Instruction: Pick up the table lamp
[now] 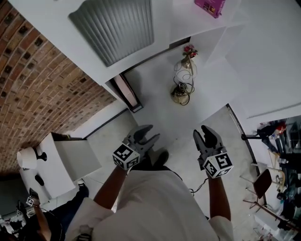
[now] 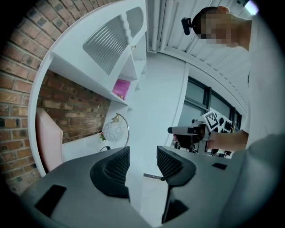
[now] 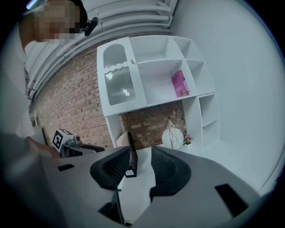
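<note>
The table lamp (image 1: pixel 183 80), a wire globe on a round base with small pink flowers beside it, stands on the white desk (image 1: pixel 155 75) under the shelves. It also shows far off in the left gripper view (image 2: pixel 113 131) and in the right gripper view (image 3: pixel 171 136). My left gripper (image 1: pixel 146 136) and right gripper (image 1: pixel 205 134) hover side by side well short of the lamp and point toward it. Both are open, and nothing lies between the jaws of the left gripper (image 2: pixel 142 164) or the right gripper (image 3: pixel 140 164).
White shelving above the desk holds a ribbed-glass cabinet door (image 1: pixel 115 28) and a pink box (image 1: pixel 210 5). A flat framed panel (image 1: pixel 127 92) leans at the desk's left end by the brick wall (image 1: pixel 33 80). A white cabinet (image 1: pixel 75 160) stands left, a chair (image 1: pixel 261 183) right.
</note>
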{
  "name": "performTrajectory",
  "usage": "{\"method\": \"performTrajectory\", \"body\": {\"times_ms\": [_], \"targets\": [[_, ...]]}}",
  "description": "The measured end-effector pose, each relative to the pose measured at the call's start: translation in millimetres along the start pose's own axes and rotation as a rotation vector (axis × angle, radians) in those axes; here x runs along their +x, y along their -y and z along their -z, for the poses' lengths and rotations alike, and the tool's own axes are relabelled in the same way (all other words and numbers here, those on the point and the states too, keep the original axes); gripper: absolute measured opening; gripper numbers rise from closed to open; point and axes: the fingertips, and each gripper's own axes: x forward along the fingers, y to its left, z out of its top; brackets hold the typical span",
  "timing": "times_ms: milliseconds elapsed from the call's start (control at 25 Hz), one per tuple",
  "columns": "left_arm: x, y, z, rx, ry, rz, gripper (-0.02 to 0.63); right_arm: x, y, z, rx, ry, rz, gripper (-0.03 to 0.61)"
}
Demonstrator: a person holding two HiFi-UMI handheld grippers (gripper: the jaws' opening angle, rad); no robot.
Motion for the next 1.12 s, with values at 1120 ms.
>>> {"method": "performTrajectory", "body": {"times_ms": [1120], "targets": [[142.3,-91.4,76.5,-0.076,-0.199,0.204,0.209,175.5,111.4,-18.1,0.003,-0.065,0.058,0.2]]}}
